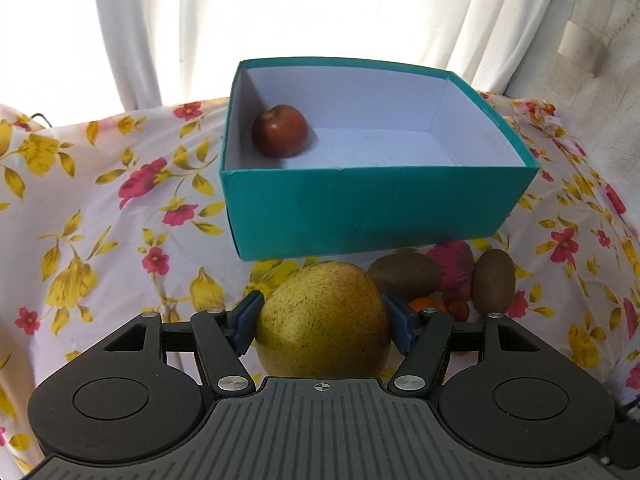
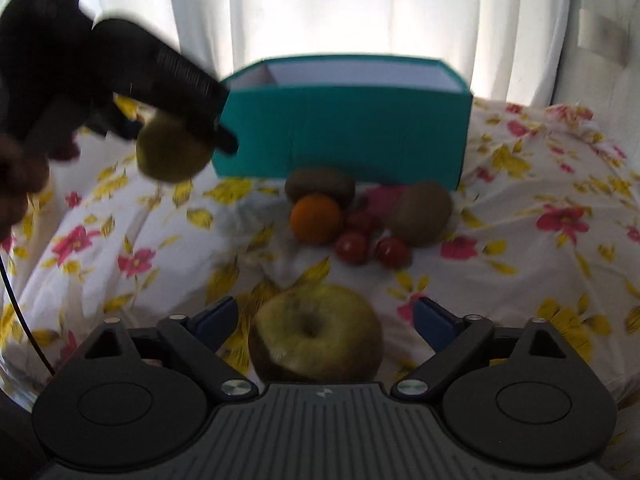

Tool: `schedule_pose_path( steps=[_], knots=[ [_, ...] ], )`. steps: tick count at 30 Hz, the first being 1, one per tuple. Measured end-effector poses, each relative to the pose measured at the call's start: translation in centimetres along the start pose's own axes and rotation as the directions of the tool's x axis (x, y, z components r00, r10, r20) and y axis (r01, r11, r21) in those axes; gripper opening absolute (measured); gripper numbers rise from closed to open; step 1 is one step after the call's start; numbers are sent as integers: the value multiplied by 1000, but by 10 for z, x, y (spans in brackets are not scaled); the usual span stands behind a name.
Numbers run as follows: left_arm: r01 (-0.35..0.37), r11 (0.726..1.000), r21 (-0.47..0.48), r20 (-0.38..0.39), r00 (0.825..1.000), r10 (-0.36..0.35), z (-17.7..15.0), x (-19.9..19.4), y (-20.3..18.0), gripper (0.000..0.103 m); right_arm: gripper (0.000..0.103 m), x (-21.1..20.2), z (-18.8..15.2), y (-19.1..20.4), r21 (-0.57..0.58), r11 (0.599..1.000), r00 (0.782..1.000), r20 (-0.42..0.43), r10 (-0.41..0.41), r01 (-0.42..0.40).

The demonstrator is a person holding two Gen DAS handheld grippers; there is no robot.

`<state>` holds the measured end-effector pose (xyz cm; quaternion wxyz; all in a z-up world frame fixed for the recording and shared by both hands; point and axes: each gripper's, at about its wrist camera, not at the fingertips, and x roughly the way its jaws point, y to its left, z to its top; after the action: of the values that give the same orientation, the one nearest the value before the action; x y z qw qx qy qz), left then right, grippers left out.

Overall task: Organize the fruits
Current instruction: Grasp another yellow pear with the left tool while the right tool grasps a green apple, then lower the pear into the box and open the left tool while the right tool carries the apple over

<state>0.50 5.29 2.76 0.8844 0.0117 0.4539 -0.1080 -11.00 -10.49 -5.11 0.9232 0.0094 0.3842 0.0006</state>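
Left gripper (image 1: 324, 320), black with blue pads, clamps a speckled yellow-green pear (image 1: 324, 320) on both flanks; seen from the right wrist, pear and gripper hang clear of the cloth, left of the teal cardboard box (image 1: 380, 208) and apart from its near corner. Landmark: this open, square box with a white lining, whose near wall faces both cameras and whose rim is unobstructed from above. Inside, against its left wall, sits a smooth dark-red apple (image 1: 279, 131); the remaining floor is bare. Just in front of the box's near wall lies a cluster: two fuzzy brown oval kiwis (image 2: 320, 185), one left and one right (image 2: 421, 214), a round matte orange citrus fruit (image 2: 316, 218) touching the left kiwi, and three small glossy red tomatoes (image 2: 352, 247) between them. Further in front of the box, well apart from the cluster, a dull yellow-green apple with brown blotches (image 2: 316, 332) rests dimple-up on the wrinkled floral cloth (image 2: 520, 260). Right gripper (image 2: 324, 320) straddles this apple with jaws spread, pads not touching it, open cloth showing on either side. Pale pleated curtains (image 1: 280, 20) hang behind the box.
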Motion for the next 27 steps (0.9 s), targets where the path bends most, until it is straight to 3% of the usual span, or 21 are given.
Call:
schedule_pose_path(
  steps=[6,15,27],
  knots=[
    [4,1000,18,-2,1000,-4,6,4,-4,69,73,20,-8,3,14,1000,999,-51,10,-9],
    [-26,999,29,-19,999,26,12,9,-11,69,73,18,-1,-7,58,998,1000,-16,17,-16],
    [-40,999,34,68,997,37,42,-12,-33,69,73,-14,67,-48,115,993,991,129,-36,21]
  ],
)
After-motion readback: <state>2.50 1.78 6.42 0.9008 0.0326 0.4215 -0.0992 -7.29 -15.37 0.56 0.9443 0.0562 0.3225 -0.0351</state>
